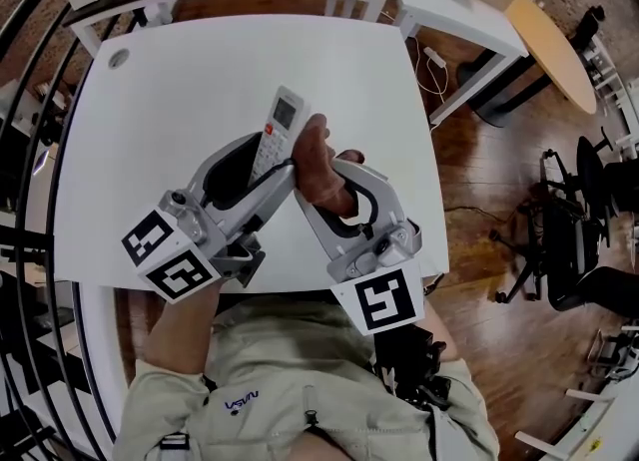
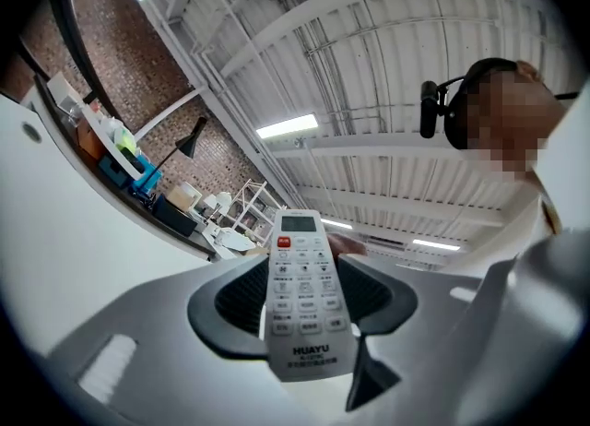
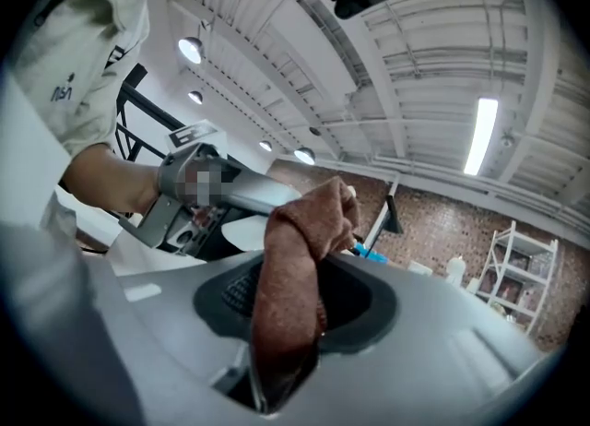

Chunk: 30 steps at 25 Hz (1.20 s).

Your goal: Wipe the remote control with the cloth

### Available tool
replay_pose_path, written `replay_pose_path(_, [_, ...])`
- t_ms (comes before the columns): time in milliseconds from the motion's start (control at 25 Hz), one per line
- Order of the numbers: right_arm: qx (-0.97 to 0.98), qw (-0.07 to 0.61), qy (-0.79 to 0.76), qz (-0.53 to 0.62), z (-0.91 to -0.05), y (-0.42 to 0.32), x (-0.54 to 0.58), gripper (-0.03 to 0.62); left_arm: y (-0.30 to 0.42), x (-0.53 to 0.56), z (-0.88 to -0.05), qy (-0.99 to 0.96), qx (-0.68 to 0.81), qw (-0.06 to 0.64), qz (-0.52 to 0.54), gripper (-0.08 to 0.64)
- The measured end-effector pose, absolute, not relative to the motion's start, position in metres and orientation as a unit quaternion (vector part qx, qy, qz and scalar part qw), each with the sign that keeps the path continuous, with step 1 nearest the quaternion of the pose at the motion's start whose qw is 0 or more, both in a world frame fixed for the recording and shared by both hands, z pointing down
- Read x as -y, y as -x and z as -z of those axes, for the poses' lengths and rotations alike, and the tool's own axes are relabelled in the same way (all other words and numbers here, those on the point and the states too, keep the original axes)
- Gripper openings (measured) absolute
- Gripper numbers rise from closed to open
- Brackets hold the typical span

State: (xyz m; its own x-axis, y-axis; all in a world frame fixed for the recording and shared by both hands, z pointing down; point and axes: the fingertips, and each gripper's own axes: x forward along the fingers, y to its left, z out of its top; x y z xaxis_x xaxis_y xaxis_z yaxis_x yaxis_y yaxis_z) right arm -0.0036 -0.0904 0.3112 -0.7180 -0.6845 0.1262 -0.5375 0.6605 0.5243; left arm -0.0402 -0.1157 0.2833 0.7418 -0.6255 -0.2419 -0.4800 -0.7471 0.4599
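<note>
Brown cloth (image 1: 321, 158) pinched by right gripper (image 3: 295, 300) meets remote control (image 1: 280, 125), half hidden within clamping left gripper (image 2: 302, 300).

White remote control (image 1: 274, 137), red button (image 2: 283, 242) and grey screen (image 2: 298, 223) up top, pale keys. Reddish-brown cloth (image 1: 318, 160), plain. Light grey left gripper (image 2: 300, 300) and right gripper (image 3: 290, 300), black ribbed pads (image 2: 241, 300), cubes (image 1: 170, 254) with black-and-white square markers. Plain white table (image 1: 200, 80). Brown wood-plank floor (image 1: 479, 190) past table's right edge. Beige shirt (image 1: 300, 369).
</note>
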Motion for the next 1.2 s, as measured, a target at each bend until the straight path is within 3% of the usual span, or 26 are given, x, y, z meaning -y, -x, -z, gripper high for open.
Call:
replay_pose_path(720, [0.941,0.187,-0.186,0.210,-0.341,0.042,0.041,0.135,0.068,0.124,-0.271,-0.881,0.281,0.242,0.295,0.242])
replay_pose_path(920, [0.930,0.188,-0.230,0.218,-0.331,0.024,0.063,0.136,0.068,0.124,-0.274,-0.874,0.264,0.266,0.310,0.242])
replay_pose_path(1040, [0.916,0.165,-0.303,0.206,-0.313,0.001,0.089,0.137,0.062,0.120,-0.276,-0.874,0.241,0.282,0.314,0.242])
replay_pose_path(1200, [0.902,0.078,-0.391,0.162,-0.281,-0.025,0.111,0.137,0.050,0.112,-0.279,-0.880,0.219,0.289,0.306,0.242])
